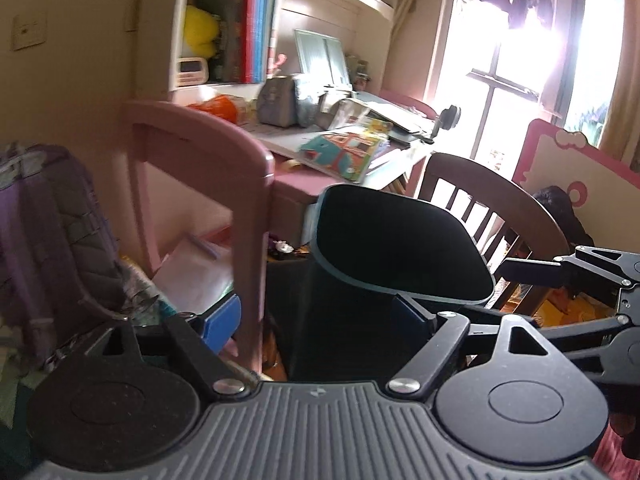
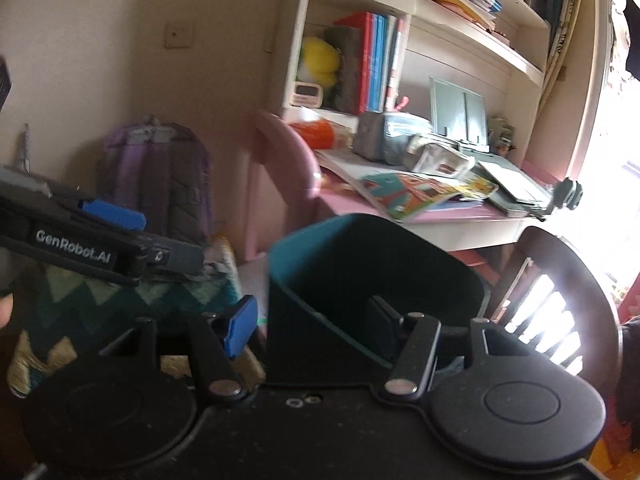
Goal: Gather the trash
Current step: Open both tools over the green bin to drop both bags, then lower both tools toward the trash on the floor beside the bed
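The bin (image 2: 360,280) stands before the tabletop (image 2: 460,212), with the right tool (image 2: 316,320) straddling its near wall, one finger inside. A chair (image 2: 560,300) sits right of the bin, a backpack (image 2: 160,176) left against the wall. Books (image 2: 416,196) lie on the tabletop, shelves (image 2: 460,40) above it

A purple backpack (image 2: 160,172) stands at left against the wall. At centre, a pink desk (image 2: 460,212) carries a colourful picture book (image 2: 416,194). A yellow plush toy (image 2: 320,60) sits on the shelf above, beside red and blue books (image 2: 376,60). A dark wooden chair (image 2: 560,300) stands at lower right.
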Demonstrator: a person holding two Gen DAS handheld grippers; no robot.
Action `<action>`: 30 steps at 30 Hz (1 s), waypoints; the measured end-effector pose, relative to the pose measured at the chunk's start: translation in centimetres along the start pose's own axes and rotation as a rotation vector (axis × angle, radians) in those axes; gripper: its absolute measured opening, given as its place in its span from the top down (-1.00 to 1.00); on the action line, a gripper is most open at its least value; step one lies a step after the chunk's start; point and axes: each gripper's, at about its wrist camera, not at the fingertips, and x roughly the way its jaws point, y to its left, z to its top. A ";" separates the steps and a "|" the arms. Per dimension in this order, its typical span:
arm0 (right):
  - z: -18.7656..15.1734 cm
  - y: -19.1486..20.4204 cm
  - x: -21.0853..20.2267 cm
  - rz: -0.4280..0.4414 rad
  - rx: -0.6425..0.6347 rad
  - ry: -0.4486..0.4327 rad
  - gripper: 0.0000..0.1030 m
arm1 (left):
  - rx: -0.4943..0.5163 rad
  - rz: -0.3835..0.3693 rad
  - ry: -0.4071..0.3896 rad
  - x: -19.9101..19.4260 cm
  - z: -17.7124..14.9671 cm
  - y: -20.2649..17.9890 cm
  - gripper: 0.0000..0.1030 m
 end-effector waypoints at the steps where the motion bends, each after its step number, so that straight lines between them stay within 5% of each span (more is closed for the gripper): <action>1: 0.0 0.7 -0.2 0.020 0.006 -0.010 -0.17 | -0.007 0.001 -0.005 -0.6 -0.3 0.7 -0.72; 14: -1.7 10.9 1.8 0.283 0.041 -0.008 -0.22 | -0.063 0.040 -0.017 -8.1 -8.7 10.2 -0.96; 21: -5.9 18.0 7.1 0.438 -0.028 0.100 -0.24 | -0.097 0.132 0.022 -9.0 -16.3 18.1 -0.98; 26: -9.7 23.8 11.6 0.460 -0.051 0.211 -0.24 | -0.163 0.167 0.109 -8.0 -23.0 24.9 -0.98; 30: -13.3 27.6 16.4 0.439 -0.030 0.333 -0.24 | -0.111 0.208 0.184 -6.3 -27.7 28.2 -0.98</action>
